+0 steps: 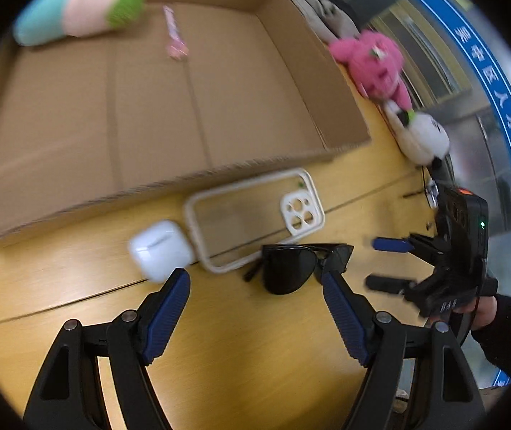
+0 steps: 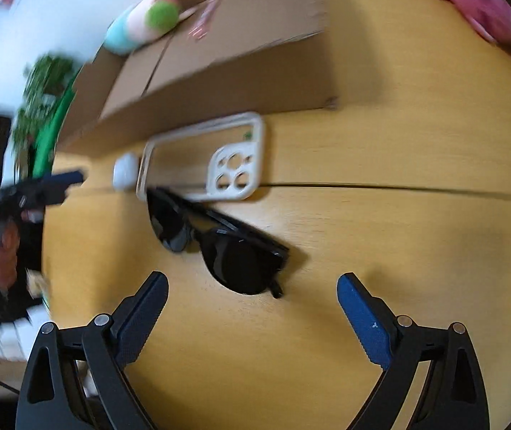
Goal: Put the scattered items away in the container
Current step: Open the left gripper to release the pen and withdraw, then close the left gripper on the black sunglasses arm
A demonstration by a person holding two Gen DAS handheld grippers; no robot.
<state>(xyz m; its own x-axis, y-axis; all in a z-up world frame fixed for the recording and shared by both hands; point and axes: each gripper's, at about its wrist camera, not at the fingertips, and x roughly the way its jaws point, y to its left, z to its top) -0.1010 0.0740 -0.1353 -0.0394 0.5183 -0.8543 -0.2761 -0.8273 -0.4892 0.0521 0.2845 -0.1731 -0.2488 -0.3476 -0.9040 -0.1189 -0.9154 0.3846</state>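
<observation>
A shallow cardboard box (image 1: 341, 107) lies on the wooden table and holds a pastel plush (image 1: 83, 3) and a pink wrapper (image 1: 175, 36). In front of it lie a white earbud case (image 1: 158, 249), a clear phone case (image 1: 255, 215) and black sunglasses (image 1: 291, 265). My left gripper (image 1: 255, 279) is open, just short of the earbud case and sunglasses. My right gripper (image 2: 252, 283) is open, its fingers either side of the near lens of the sunglasses (image 2: 219, 247). The phone case (image 2: 205, 157), earbud case (image 2: 124, 170) and box (image 2: 219, 71) lie beyond.
A pink plush (image 1: 373, 64) and a white plush (image 1: 424, 139) lie along the table's right edge beside the box. The right gripper (image 1: 391, 261) shows in the left wrist view, the left gripper (image 2: 55, 186) in the right wrist view. A green plant (image 2: 40, 100) stands off the table.
</observation>
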